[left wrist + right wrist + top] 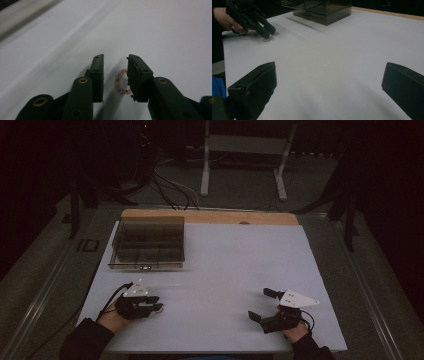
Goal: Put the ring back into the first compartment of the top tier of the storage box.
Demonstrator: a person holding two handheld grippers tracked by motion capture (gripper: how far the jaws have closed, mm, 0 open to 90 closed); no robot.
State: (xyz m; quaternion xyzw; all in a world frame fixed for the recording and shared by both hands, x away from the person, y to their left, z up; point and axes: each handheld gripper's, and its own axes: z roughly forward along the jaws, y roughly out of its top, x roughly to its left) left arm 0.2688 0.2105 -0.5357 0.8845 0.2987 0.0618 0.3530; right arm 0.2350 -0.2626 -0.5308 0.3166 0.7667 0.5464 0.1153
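The small ring of pale pink beads with gold spacers (121, 81) is lying flat on the white surface (225, 270), well towards the person's side from the smoky, transparent plastic compartment box (148, 243) and off its near left corner. In the left gripper view it is sitting in the gap between the two black jaws of the left tongs (115, 72), hard against the inner face of the jaw on that view's right and apart from the other; whether it is touching that face I cannot tell. These tongs are standing partly open around it and are gripping nothing yet. The likely trouble, as I judge it, is that the ring is thin and lying off centre, so closing jaws may be pushing it sideways, pinching only one bead so it flips away, or riding over it against the surface. The right tongs (263, 306) are resting far to the box's right and nearer the person, jaws spread wide and holding nothing.
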